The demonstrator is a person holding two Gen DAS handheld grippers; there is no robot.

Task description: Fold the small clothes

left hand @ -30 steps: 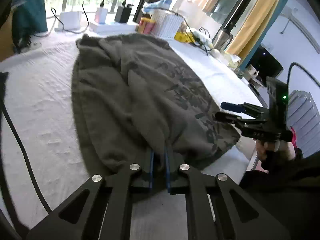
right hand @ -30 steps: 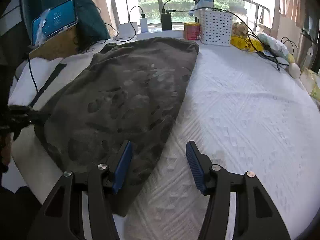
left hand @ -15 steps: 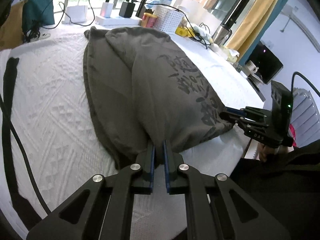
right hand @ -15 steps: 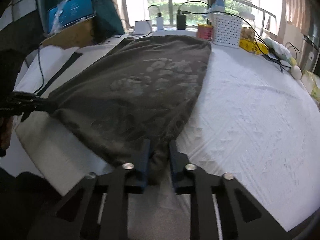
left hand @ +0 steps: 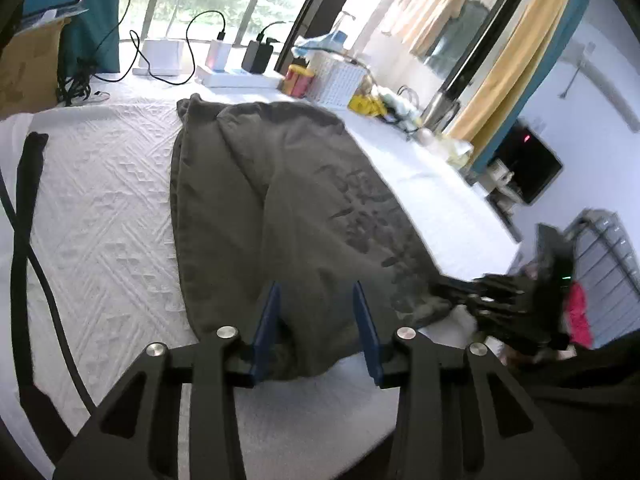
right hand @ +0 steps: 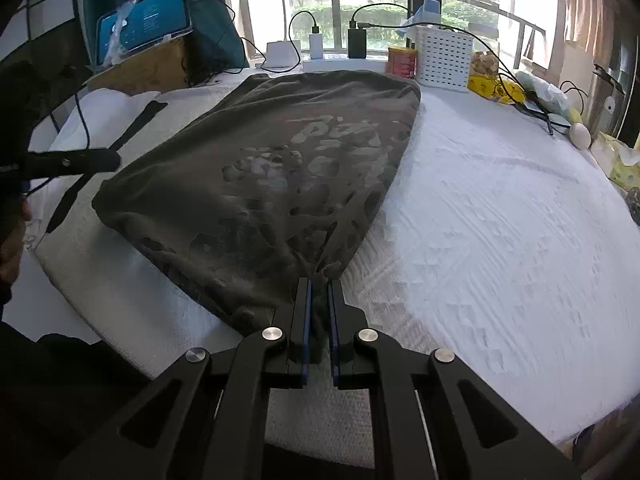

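Left jaws released, right jaws still pinching garment.

Dark grey T-shirt [left hand: 288, 208] lying folded lengthwise on white textured bedspread [left hand: 100, 216], near hem at front edge of bed, far end toward windowsill. Left gripper [left hand: 316, 320]: blue pads now spread wide apart, straddling near left corner of shirt without gripping; half a second ago clamped shut on that same fold. Right gripper [right hand: 319, 312]: jaws closed on near right corner of shirt, cloth bunched between pads and drawn taut in radiating creases; grip unchanged from half a second ago, open one second ago. Printed side visible, facing up. Beyond shirt: white perforated basket [right hand: 443, 58], red tin [right hand: 402, 61], chargers with black cables [right hand: 356, 42] on sill. Black strap [left hand: 24, 184] lying across bedspread left of shirt, apart from it.
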